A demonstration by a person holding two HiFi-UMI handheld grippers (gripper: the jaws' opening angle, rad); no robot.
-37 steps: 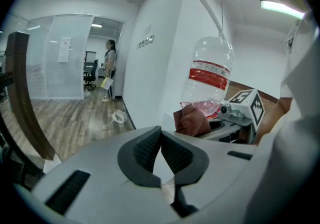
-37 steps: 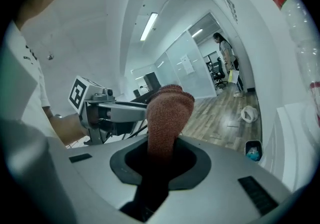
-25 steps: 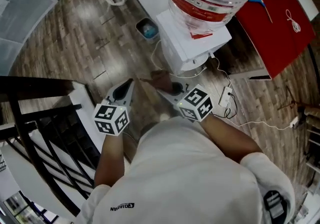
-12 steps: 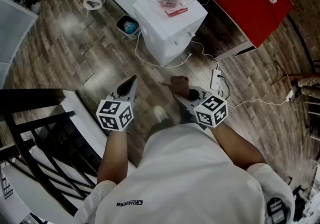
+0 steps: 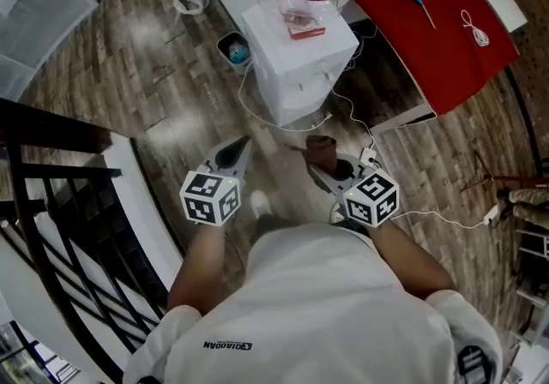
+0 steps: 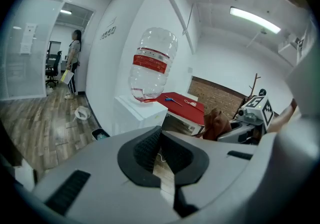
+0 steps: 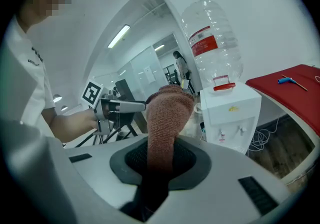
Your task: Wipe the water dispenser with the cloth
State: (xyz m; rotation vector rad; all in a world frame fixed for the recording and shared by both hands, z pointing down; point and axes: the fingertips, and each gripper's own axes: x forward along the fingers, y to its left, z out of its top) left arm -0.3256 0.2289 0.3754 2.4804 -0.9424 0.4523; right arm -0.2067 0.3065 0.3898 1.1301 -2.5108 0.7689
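Our right claw pinches the cloth upright, ready for wiping the water dispenser ahead; our left claw looks closed and empty.

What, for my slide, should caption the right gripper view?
Right gripper holding a brown cloth before the white water dispenser.

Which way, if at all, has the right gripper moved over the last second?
Yes. The right gripper, shut on the cloth, has shifted rightward across the water dispenser front, from its left edge.
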